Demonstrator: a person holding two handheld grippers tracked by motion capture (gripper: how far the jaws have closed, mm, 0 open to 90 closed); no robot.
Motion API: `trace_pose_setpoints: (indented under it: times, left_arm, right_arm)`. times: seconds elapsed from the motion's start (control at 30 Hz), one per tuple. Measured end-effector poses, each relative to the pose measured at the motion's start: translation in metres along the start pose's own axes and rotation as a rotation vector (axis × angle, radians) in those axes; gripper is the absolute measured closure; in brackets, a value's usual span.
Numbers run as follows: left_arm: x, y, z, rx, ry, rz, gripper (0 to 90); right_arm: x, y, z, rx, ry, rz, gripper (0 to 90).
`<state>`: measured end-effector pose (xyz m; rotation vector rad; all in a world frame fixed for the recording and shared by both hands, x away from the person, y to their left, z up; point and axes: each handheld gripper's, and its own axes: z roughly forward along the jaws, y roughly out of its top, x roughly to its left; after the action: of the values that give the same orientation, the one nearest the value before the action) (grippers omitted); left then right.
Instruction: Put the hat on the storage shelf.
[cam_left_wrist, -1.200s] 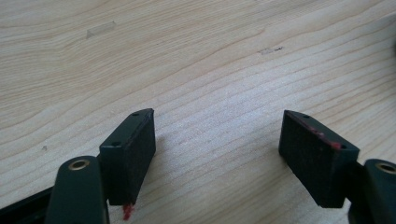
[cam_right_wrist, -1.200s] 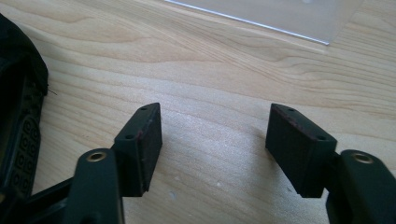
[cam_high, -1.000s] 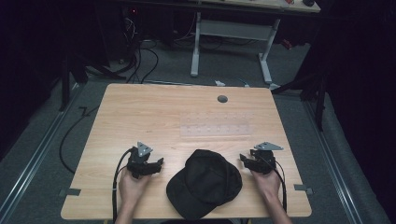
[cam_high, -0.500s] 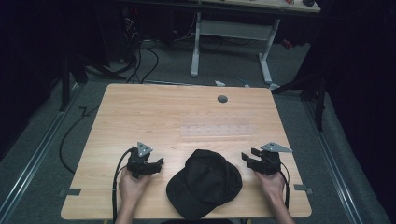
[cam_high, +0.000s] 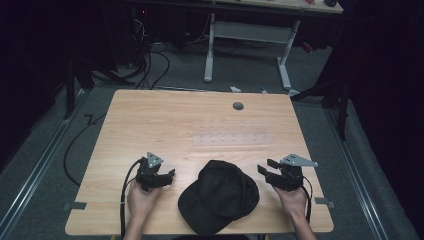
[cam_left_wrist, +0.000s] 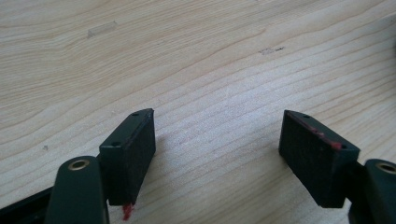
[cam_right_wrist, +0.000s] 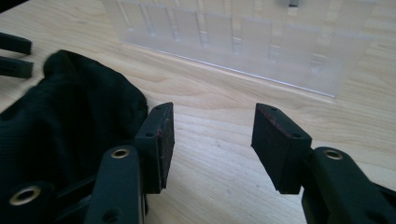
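A black cap lies flat on the wooden table near its front edge, between the two hands. My left gripper sits to the cap's left, open, with bare wood between its pads. To the right of the cap, my right gripper is open as well and holds nothing. In the right gripper view the cap lies just left of the left pad, close to it, and the gripper's midpoint is over bare wood.
A clear plastic sheet with faint rows of marks lies flat past the cap, also seen as the clear sheet. A round grey grommet sits near the table's far edge. Cables trail from both grippers.
The right gripper has shifted a little to the right, away from the cap. The left gripper and the cap have stayed put.
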<state>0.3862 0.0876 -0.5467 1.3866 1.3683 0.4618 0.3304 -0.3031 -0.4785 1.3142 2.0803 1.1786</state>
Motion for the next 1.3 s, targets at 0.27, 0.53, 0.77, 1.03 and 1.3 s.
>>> trace_pose_setpoints:
  times: [0.27,0.53,0.77,1.03,1.3]
  left_arm:
    - [0.000,0.000,0.000,0.000,0.000,0.000,27.4]
    - [0.000,0.000,0.000,0.000,0.000,0.000,27.5]
    - [0.000,0.000,0.000,0.000,0.000,-0.001,27.4]
    - [0.000,0.000,0.000,0.000,-0.001,-0.001,27.4]
    - [0.000,0.000,0.000,0.000,0.000,0.000,27.4]
  right_arm:
    - [0.015,0.010,-0.009,-0.003,0.058,-0.029,48.8]
    - [0.038,0.024,-0.017,-0.013,0.117,-0.074,47.0]
    - [0.048,0.027,-0.010,0.019,0.145,-0.096,46.8]
    - [0.055,0.027,0.002,0.051,0.173,-0.100,47.2]
    - [0.057,0.024,0.015,0.094,0.173,-0.094,47.5]
